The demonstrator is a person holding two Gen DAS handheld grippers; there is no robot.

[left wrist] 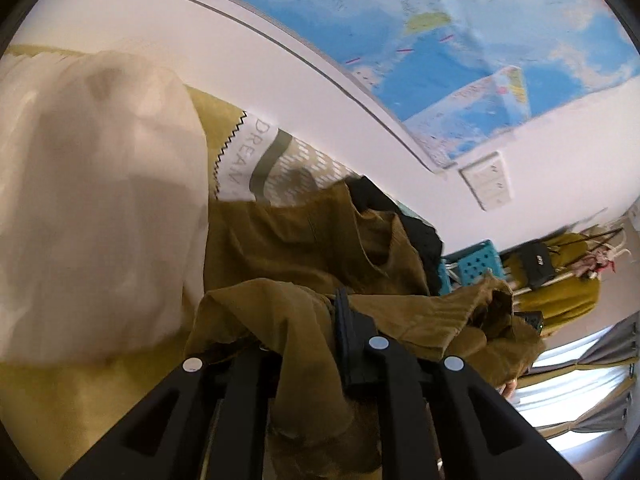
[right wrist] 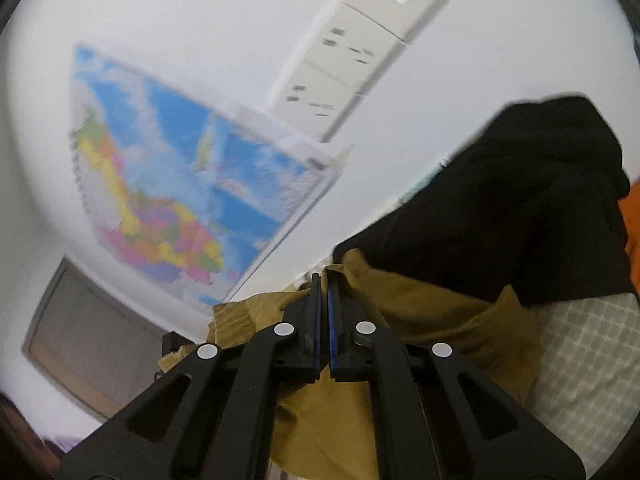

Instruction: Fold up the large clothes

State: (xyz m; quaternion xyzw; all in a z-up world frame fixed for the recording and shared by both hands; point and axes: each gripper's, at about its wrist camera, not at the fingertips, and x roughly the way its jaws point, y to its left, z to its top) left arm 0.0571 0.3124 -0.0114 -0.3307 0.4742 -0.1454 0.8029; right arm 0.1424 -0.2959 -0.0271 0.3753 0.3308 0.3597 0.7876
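Note:
An olive-brown garment (left wrist: 288, 236) is lifted off the bed and bunched across my left gripper (left wrist: 308, 316). The gripper is shut on a fold of it. The cloth covers the left finger, and only the right finger (left wrist: 346, 332) shows. In the right wrist view the same olive-brown garment (right wrist: 420, 312) wraps around my right gripper (right wrist: 323, 280). Its jaws are pressed together with the garment's edge at their tips, and cloth hangs down beneath them.
A cream cloth (left wrist: 96, 200) lies on the yellow-green bed sheet (left wrist: 60, 400) at the left, beside bedding printed DREAM (left wrist: 256, 152). A black garment (right wrist: 520, 208) lies on patterned bedding (right wrist: 588, 360). A wall map (left wrist: 460, 40), a teal basket (left wrist: 478, 264) and a clothes rack (left wrist: 560, 276) stand behind.

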